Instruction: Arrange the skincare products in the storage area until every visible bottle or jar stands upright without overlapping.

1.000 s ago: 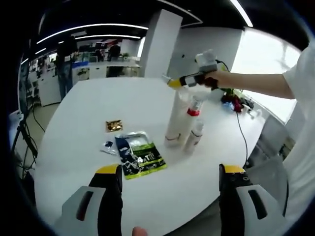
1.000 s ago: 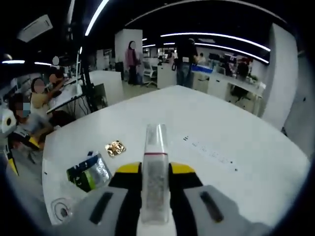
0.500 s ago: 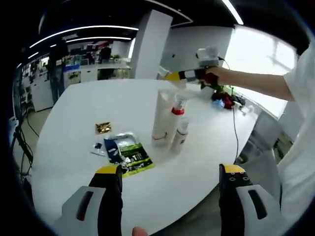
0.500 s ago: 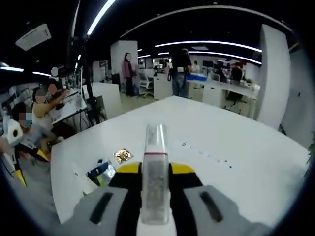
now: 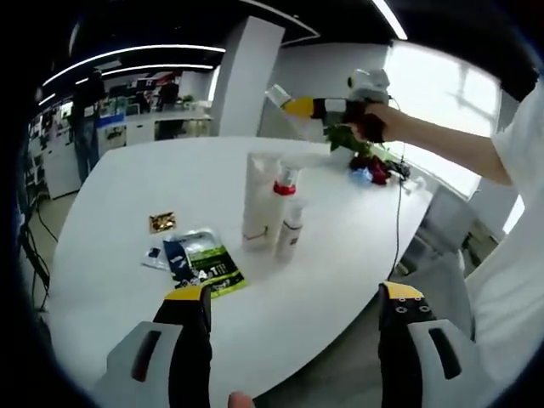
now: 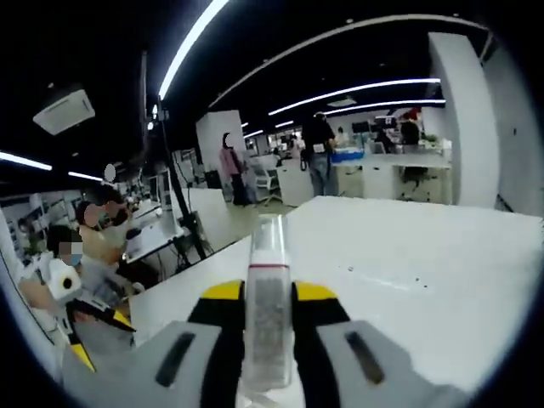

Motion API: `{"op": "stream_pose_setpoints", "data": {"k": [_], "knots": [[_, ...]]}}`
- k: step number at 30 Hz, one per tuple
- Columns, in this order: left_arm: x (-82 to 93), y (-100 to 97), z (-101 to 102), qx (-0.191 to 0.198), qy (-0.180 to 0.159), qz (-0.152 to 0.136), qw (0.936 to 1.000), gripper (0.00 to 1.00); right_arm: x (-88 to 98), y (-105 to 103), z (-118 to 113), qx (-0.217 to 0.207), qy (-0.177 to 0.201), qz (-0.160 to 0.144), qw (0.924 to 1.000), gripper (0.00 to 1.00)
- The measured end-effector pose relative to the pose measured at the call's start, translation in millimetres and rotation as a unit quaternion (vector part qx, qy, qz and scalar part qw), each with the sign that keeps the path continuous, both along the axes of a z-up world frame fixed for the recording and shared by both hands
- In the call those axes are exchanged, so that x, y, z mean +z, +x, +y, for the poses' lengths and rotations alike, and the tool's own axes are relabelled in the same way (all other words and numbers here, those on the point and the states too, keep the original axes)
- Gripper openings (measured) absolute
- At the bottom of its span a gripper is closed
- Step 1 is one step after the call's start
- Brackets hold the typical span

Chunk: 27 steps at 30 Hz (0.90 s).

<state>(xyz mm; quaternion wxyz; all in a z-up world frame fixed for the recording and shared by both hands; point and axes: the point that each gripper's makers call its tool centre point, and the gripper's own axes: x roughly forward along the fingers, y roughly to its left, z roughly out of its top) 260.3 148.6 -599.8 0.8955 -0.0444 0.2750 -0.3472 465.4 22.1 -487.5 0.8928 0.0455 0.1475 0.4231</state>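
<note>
The right gripper (image 6: 269, 306), fingers clamped on a clear bottle (image 6: 268, 314), carries it above the desk (image 5: 331, 255); next it must stand beside the tall white tube (image 5: 257, 201), while the left gripper (image 5: 293, 348) waits wide open.

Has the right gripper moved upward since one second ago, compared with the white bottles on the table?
Yes. In the left gripper view the right gripper, shut on a clear tube, now sits higher above the white bottles, apart from them.

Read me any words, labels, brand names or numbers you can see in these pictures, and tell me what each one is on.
None can be read.
Green and black packet: white print, too blurred.
Tall white tube and small white bottle: no legible label.
Clear tube in the right gripper: no readable print.
Dark marks on the table: too small.
</note>
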Motion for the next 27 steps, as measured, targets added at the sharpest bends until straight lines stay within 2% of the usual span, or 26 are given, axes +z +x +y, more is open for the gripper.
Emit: {"op": "stream_pose_setpoints", "data": {"k": [3,9,12,18,22,26,27], "knots": [[2.1,-2.0,-6,-0.008,-0.005,-0.001,1.0,0.78,1.6,-18,0,0.001,0.026,0.01,0.9996,0.2],[4.9,-9.2,-15,-0.027,-0.006,-0.003,0.9996,0.78,-4.2,-51,1,0.003,0.053,0.018,0.9984,0.2],[7.6,-12.0,-20,-0.035,-0.015,-0.004,0.9993,0.78,-6.6,-65,4,0.005,0.067,0.024,0.9974,0.2],[18.1,-18.2,-32,-0.051,-0.039,-0.004,0.9979,0.78,0.1,-91,9,0.005,0.115,0.026,0.9931,0.2],[28.5,-24.2,-41,-0.065,-0.064,-0.003,0.9959,0.78,6.1,-110,11,0.004,0.185,0.056,0.9811,0.2],[41.1,-28.8,-47,-0.069,-0.086,-0.005,0.9938,0.78,10.6,-122,10,0.001,0.265,0.088,0.9601,0.2],[43.5,-29.4,-48,-0.069,-0.09,-0.006,0.9935,0.78,9.8,-124,10,0.0,0.271,0.088,0.9586,0.2]]}}
